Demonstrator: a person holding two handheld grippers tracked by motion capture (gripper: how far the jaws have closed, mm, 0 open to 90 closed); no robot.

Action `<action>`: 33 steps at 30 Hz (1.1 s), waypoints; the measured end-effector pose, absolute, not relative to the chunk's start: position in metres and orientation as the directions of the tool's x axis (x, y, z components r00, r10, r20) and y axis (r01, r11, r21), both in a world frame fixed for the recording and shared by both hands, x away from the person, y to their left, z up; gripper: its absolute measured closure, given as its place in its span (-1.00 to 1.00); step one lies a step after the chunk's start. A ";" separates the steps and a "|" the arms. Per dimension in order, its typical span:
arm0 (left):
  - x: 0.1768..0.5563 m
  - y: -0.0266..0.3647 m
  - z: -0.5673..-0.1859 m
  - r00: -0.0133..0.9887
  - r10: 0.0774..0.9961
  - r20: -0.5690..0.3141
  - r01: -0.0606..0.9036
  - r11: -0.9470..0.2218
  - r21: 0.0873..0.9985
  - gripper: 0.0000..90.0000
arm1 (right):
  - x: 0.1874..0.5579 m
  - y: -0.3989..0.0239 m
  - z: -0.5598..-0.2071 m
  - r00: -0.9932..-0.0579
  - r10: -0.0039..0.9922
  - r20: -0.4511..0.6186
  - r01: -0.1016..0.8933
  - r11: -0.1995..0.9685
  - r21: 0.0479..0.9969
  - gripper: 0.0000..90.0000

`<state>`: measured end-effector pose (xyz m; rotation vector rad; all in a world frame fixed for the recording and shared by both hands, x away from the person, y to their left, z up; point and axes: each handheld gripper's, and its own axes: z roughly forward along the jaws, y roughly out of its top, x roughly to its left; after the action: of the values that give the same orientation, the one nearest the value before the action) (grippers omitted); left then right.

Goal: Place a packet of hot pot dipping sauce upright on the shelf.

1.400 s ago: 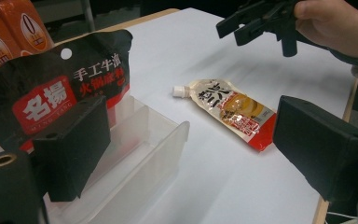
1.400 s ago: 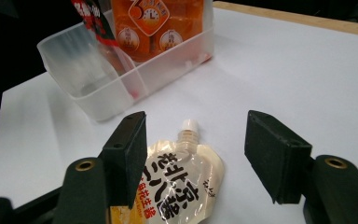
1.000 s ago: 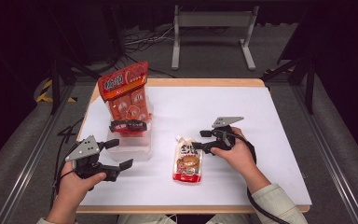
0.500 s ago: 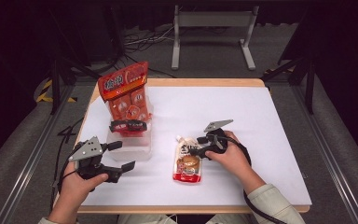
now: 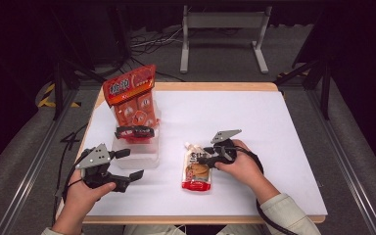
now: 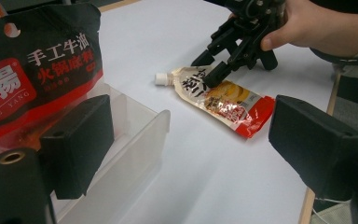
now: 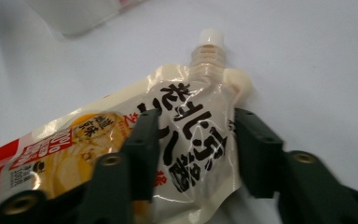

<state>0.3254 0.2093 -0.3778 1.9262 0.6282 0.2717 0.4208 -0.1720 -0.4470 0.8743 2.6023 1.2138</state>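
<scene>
A spouted pouch (image 5: 196, 174), cream and orange with a red base and a white cap (image 7: 212, 37), lies flat on the white table. My right gripper (image 5: 201, 156) has come down on the pouch's upper part just below the spout. Its jaws have just been closing, and the pouch (image 7: 196, 126) is bunched between them, with the pads pressing on it. My left gripper (image 5: 129, 164) hovers open and holds nothing, at the front left beside a clear plastic box (image 5: 137, 154). In the left gripper view the pouch (image 6: 219, 100) lies under the right gripper (image 6: 209, 70).
Tall red snack bags (image 5: 132, 98) stand in the clear box, and a black-and-red bag (image 6: 37, 79) leans at its front. The white sheet (image 5: 254, 122) covers the tabletop, with bare room at the back and right. Cables trail from both grippers.
My right gripper has shifted left and down onto the top of the pouch, and its jaws have narrowed around it. The left gripper has stayed where it was.
</scene>
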 end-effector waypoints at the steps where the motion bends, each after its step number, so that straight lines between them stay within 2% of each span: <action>1: 0.326 0.209 -0.378 0.839 0.537 -0.087 0.298 -0.321 0.899 -0.67 | 0.419 -0.171 -0.447 -0.823 0.560 0.089 0.432 0.517 0.739 0.44; 3: 0.325 0.208 -0.377 0.842 0.533 -0.085 0.297 -0.326 0.898 -0.67 | 0.419 -0.172 -0.445 -0.830 0.551 0.080 0.425 0.533 0.732 0.79; 4: 0.325 0.208 -0.378 0.841 0.534 -0.089 0.299 -0.323 0.898 -0.67 | 0.418 -0.173 -0.443 -0.834 0.544 0.095 0.433 0.537 0.724 0.88; 10: 0.325 0.207 -0.379 0.841 0.533 -0.091 0.301 -0.323 0.897 -0.67 | 0.417 -0.172 -0.439 -0.839 0.539 0.073 0.417 0.551 0.723 0.95; 20: 0.325 0.206 -0.379 0.843 0.530 -0.090 0.301 -0.327 0.896 -0.67 | 0.412 -0.175 -0.424 -0.834 0.545 0.090 0.415 0.511 0.753 0.97; 33: 0.324 0.203 -0.379 0.848 0.522 -0.087 0.296 -0.331 0.896 -0.68 | 0.393 -0.177 -0.386 -0.847 0.522 0.106 0.380 0.454 0.806 0.97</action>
<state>0.3241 0.2033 -0.3788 1.9378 0.6061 0.2608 0.3934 -0.1769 -0.3855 0.7951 2.5416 1.3474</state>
